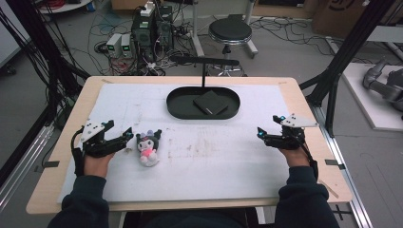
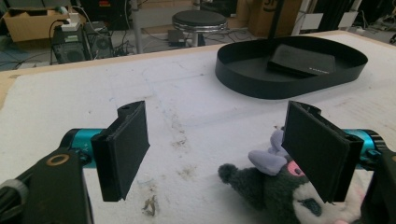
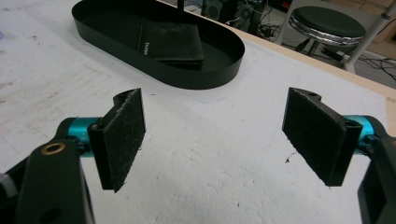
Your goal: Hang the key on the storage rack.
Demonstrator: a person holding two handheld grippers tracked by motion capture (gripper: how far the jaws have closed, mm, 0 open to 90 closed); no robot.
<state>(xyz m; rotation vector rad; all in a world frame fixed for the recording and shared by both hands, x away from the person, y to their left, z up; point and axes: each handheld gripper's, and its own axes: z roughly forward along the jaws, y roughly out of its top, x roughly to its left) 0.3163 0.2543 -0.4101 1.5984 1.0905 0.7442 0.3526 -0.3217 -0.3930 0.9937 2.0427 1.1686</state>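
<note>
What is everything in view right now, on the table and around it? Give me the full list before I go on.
plush toy: 1, black, white and pink, on the white mat near the left gripper
tray: 1, black oval, far middle of the mat
wallet: 1, black, flat inside the tray
stand: 1, black T-shaped, rising from the tray's far edge
mat: 1, white, stained, covering the table
table: 1, light wood
stool: 1, black round seat, on the floor beyond the table
left gripper: 1, black, open, beside the toy
right gripper: 1, black, open, over bare mat
</note>
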